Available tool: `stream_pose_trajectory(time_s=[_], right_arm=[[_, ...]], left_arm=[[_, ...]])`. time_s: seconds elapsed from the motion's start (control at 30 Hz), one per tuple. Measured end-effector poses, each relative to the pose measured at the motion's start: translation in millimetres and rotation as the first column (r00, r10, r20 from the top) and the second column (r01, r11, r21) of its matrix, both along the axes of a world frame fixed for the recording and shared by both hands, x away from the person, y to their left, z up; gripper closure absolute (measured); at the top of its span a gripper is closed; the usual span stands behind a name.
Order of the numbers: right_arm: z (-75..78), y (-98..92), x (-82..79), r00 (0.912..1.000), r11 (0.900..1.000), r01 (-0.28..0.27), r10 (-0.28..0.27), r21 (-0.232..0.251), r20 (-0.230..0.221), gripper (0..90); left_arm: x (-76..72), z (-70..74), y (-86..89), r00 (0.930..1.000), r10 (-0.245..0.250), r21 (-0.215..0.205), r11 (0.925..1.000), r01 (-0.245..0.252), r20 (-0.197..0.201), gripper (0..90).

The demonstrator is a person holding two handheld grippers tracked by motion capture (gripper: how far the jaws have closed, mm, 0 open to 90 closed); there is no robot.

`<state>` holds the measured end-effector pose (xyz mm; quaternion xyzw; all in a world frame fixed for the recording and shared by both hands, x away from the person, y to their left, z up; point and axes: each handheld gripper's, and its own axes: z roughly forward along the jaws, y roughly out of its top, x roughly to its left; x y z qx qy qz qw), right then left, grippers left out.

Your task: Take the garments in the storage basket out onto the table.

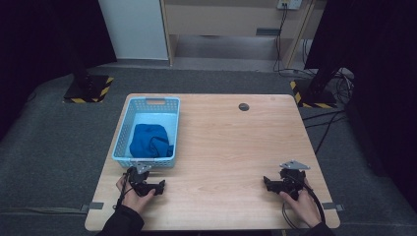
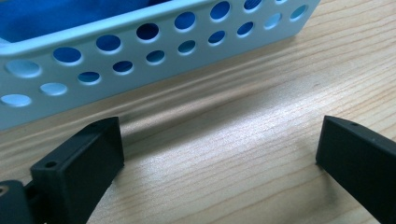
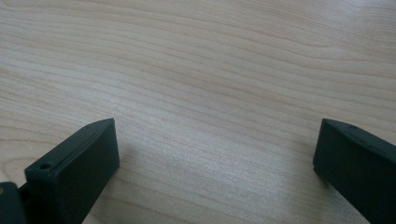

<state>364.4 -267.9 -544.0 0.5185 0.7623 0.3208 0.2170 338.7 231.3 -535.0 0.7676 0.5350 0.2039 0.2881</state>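
A pale blue perforated plastic basket (image 1: 147, 129) stands on the left half of the light wooden table (image 1: 231, 142), its long side running away from the person, and a crumpled deep-blue cloth (image 1: 151, 141) lies inside it toward the near end, bunched up rather than folded, so it sits well below the rim and can only be reached from above. The left gripper (image 1: 158, 187) rests low on the table just in front of the basket's near short wall, its jaws spread wide with nothing between them; in the left gripper view the holed wall (image 2: 154, 42) runs across the top and the blue fabric shows through the holes and over the rim, which suggests this hand is kept close because the cloth is its likely target. The right gripper (image 1: 266, 183) lies well apart on the right side of the table, also released and empty, its jaws standing wide over bare wood grain (image 3: 210, 84). Both hands appear parked level with the near edge, pointing inward toward each other, a resting stance that leaves the middle of the table free, probably as the place where the cloth would be laid out.
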Motion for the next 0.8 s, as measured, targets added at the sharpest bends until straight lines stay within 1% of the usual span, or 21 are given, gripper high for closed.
stream_pose_trajectory(time_s=[0.23, 0.47, 0.6, 0.8], right_arm=[[0.0, 0.0, 0.0, 1.0000, 1.000, 0.000, 0.000, 0.000, 0.000, 0.4], [0.0, 0.0, 0.0, 1.0000, 1.000, 0.000, 0.000, 0.000, 0.000, 0.4], [0.0, 0.0, 0.0, 1.0000, 1.000, 0.000, 0.000, 0.000, 0.000, 0.4], [0.0, 0.0, 0.0, 1.0000, 1.000, 0.000, 0.000, 0.000, 0.000, 0.4]], left_arm=[[-0.7, 3.4, 0.9, 0.9996, -0.010, 0.009, 0.9999, 0.010, -0.027, 3.2], [-2.8, 7.4, 3.0, 0.9983, -0.008, -0.004, 1.0000, 0.008, -0.057, 5.5], [-4.7, 11.3, 3.2, 0.9989, -0.011, -0.013, 0.9999, 0.010, -0.045, 5.5], [-6.7, 17.7, 4.4, 0.9998, -0.012, -0.028, 0.9995, 0.011, -0.017, 5.5]])
